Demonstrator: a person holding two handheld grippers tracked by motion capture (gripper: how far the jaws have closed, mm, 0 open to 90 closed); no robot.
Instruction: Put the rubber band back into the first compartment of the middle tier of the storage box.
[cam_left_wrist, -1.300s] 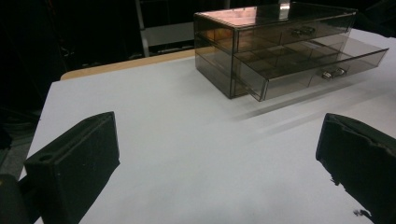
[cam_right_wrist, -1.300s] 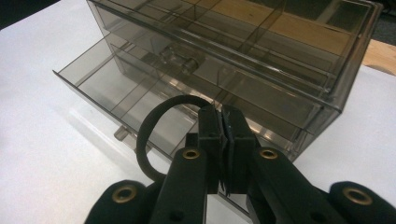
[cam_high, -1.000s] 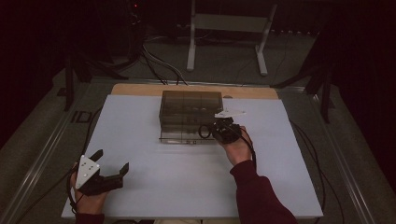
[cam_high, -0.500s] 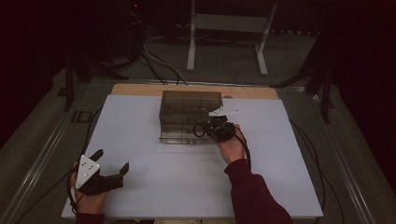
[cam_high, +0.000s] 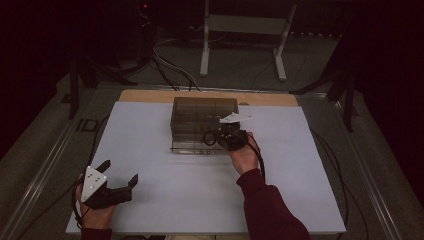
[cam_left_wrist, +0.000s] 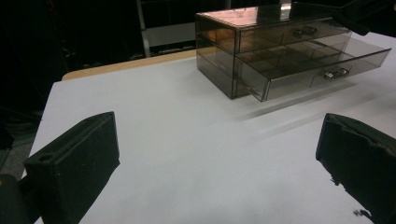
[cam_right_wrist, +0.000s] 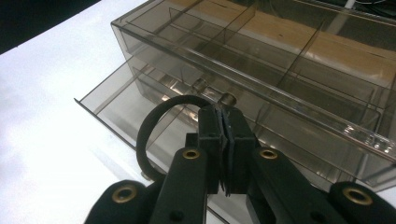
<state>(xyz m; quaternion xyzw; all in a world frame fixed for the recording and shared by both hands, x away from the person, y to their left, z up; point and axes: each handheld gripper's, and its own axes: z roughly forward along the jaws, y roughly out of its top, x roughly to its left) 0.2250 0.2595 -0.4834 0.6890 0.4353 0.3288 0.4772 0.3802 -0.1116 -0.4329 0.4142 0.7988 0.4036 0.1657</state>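
At the near left corner of the white desk (cam_high: 165, 190), the left tool (cam_high: 120, 172) rests with its jaws spread wide and nothing between them. Near the desk's far middle stands the smoky transparent plastic two-drawer box (cam_high: 197, 117), its lower drawer (cam_left_wrist: 308, 63) pulled partly out. Right of it, the right tool (cam_right_wrist: 223, 122) is clenched tight, its tips at the upper drawer's small metal knob (cam_right_wrist: 228, 98); whether it pinches the knob I cannot tell.

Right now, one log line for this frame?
right gripper: shut, at upper drawer knob | lower drawer: open | left gripper: open, idle
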